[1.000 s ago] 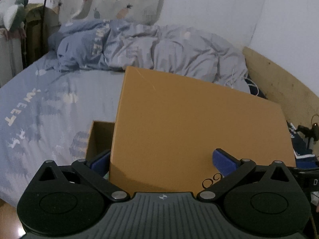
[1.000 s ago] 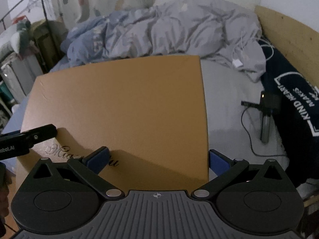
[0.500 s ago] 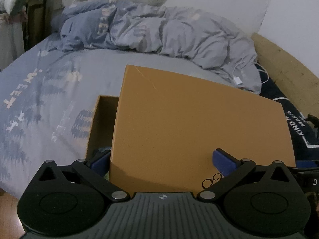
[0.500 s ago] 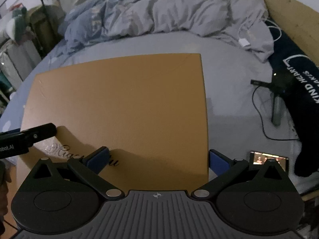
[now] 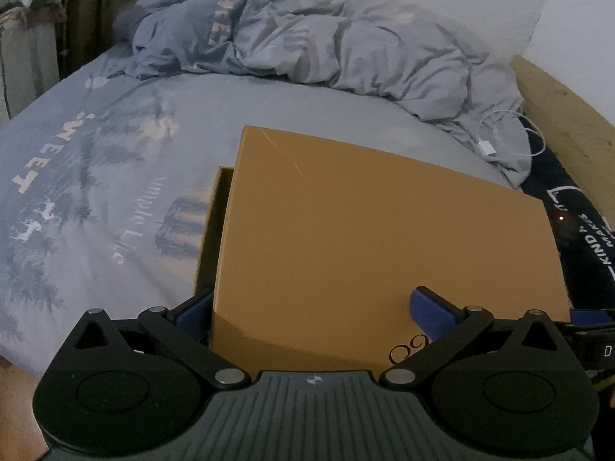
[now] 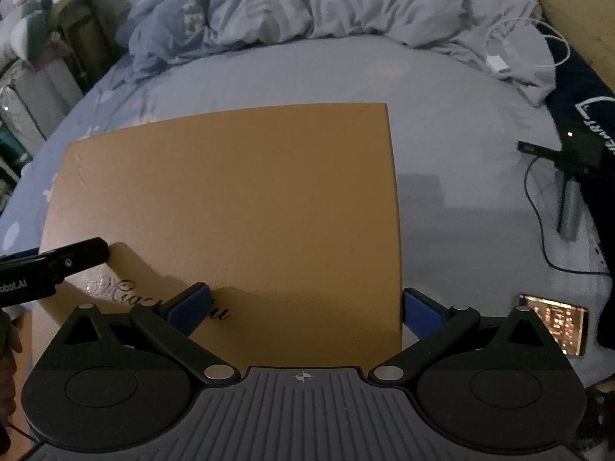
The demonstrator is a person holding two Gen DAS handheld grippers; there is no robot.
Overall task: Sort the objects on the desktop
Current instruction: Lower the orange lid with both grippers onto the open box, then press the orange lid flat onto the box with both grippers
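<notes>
A tan cardboard box lid (image 5: 384, 238) lies nearly flat over an open tan box (image 5: 215, 230) on the bed; a strip of the box's dark inside shows at the lid's left. The lid also fills the right wrist view (image 6: 238, 199). My left gripper (image 5: 311, 307) holds the lid's near left corner, one pad under its left edge, one on top. My right gripper (image 6: 303, 303) holds the near right corner the same way, one pad on top, one past the right edge. The left gripper's body (image 6: 54, 265) shows at the left of the right wrist view.
The bed sheet (image 5: 96, 192) is grey-blue with print. A crumpled duvet (image 5: 326, 46) lies at the back. A lit phone (image 6: 553, 322), a black cable and stand (image 6: 569, 192), a white charger (image 6: 497, 63) and a dark garment (image 5: 592, 230) lie to the right. A wooden bed rail (image 5: 565, 103) runs along the right.
Both grippers have lowered the lid toward the box; the lid now lies flatter and less of the box opening shows. More bed surface and the phone have come into view.
</notes>
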